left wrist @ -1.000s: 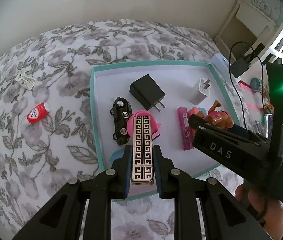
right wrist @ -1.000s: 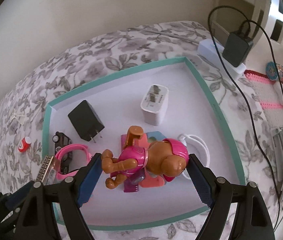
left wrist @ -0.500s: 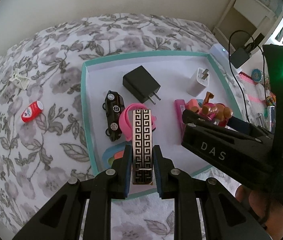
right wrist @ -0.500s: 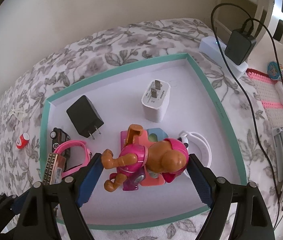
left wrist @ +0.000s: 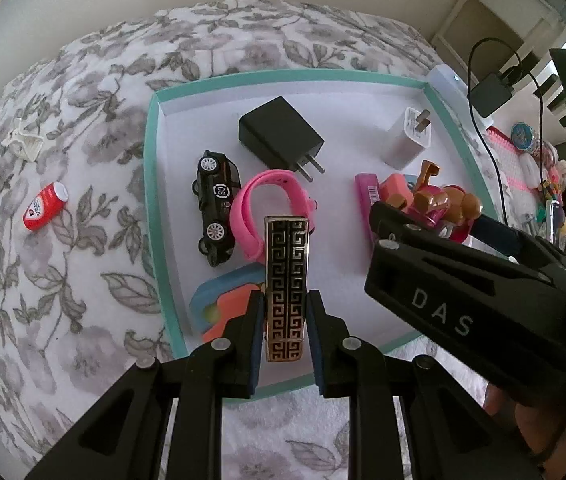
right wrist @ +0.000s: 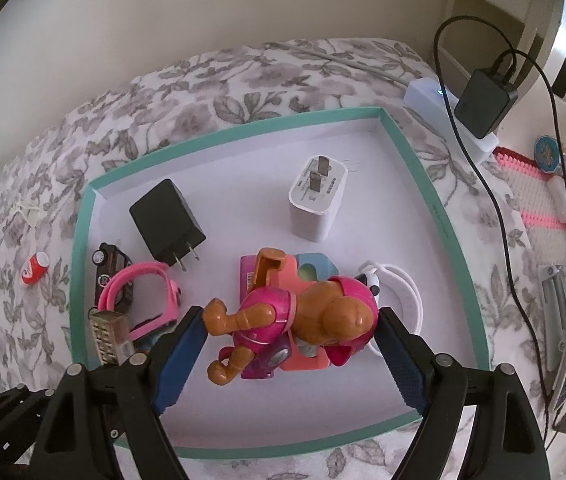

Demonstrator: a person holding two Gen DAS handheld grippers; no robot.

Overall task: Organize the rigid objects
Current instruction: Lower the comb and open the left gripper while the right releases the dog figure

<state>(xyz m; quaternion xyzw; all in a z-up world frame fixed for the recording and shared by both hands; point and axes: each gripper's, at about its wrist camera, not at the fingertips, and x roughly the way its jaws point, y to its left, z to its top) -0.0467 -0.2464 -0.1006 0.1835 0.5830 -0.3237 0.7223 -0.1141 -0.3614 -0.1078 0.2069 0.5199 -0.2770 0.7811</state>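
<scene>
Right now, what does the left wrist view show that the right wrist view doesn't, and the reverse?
Only the left wrist view shows the patterned lighter's face and the right tool's outer casing. Only the right wrist view shows the right tool pinching the toy dog, plus the white band. Both show the teal-rimmed tray, black charger, white charger, pink strap and toy car.

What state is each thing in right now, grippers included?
Left gripper: shut on patterned lighter, over the tray.
Right gripper: wide around toy dog.
Black charger: lying flat.
White charger: prongs up.
Toy car: on its side.
</scene>
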